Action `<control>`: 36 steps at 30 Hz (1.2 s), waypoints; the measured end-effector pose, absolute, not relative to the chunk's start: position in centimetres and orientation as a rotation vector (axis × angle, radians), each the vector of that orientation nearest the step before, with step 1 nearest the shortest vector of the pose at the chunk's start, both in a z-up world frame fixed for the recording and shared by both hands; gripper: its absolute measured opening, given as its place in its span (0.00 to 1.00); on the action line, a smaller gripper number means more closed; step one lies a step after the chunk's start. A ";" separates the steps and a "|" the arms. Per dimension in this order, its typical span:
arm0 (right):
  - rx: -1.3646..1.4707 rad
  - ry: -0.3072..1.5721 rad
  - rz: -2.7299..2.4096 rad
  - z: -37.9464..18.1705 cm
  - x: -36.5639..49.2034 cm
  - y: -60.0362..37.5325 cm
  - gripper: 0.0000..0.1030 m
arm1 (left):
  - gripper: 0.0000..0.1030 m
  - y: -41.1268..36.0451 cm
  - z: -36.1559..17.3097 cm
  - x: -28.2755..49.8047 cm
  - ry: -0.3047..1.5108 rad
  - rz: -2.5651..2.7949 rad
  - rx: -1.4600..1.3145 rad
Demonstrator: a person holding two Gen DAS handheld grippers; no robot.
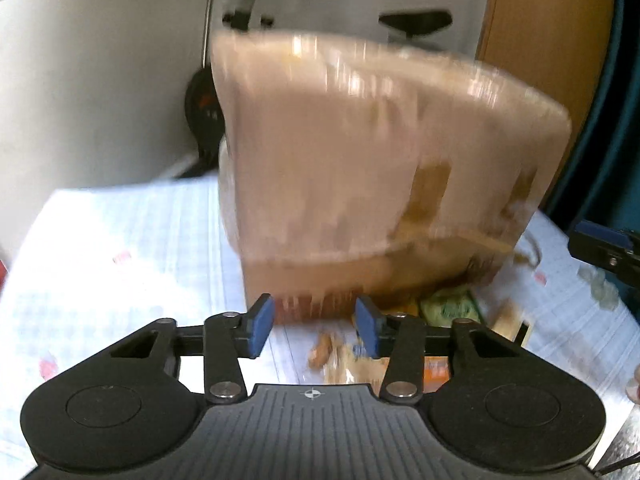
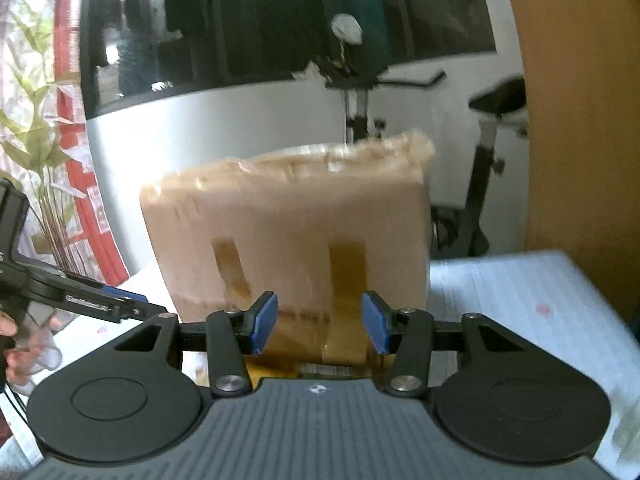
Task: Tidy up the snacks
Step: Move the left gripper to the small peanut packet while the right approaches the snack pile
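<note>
Cardboard dominates both views: a taped brown box (image 1: 360,168) stands on a table under a pale checked cloth (image 1: 132,240), heavily blurred. Loose snacks lie at its foot, among them a green packet (image 1: 450,308), an orange packet (image 1: 436,370) and some peanuts (image 1: 322,352). None looks sorted yet, so the organizing appears barely begun, with nearly everything left to do.

The left gripper (image 1: 314,330) hangs low over the cloth just before the box, its jaws partly open and empty, with snacks visible beyond the gap. The right gripper (image 2: 318,326) faces a taped side of the box, its jaws likewise partly open with nothing pressed between the blue pads (the box sits behind them, not within).

Bare cloth spreads wide on the left gripper's left, and to the right of the box in the right wrist view. An exercise bike (image 2: 480,152) stands beyond the table's far edge.
</note>
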State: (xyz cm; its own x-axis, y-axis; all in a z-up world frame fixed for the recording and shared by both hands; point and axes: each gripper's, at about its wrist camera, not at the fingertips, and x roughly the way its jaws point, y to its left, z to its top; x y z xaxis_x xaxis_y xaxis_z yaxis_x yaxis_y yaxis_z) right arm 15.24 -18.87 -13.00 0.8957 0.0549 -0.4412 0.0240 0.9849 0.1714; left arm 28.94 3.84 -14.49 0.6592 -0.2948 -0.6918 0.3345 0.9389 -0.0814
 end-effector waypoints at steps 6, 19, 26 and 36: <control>0.208 0.557 0.000 -15.9 15.1 -19.4 0.49 | 0.44 3.9 -18.1 30.4 0.839 -0.330 0.076; 0.228 0.647 -0.005 -18.9 16.8 -19.8 0.49 | 0.44 2.4 -21.5 33.5 0.858 -0.311 0.062; 0.200 0.692 0.070 -19.8 19.1 -18.3 0.49 | 0.44 2.6 -22.4 31.5 0.855 -0.327 0.063; 0.056 0.827 -0.043 -21.9 24.5 -16.3 0.72 | 0.44 1.9 -23.2 32.1 0.870 -0.320 0.010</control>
State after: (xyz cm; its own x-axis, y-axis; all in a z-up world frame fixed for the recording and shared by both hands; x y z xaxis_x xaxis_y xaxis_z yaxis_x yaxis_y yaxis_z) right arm 24.47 -16.29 -21.92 0.6762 -0.0160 -0.7365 0.0598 0.9977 0.0333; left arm 32.12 1.88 -23.19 0.5999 -0.2722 -0.7523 0.2807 0.9522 -0.1208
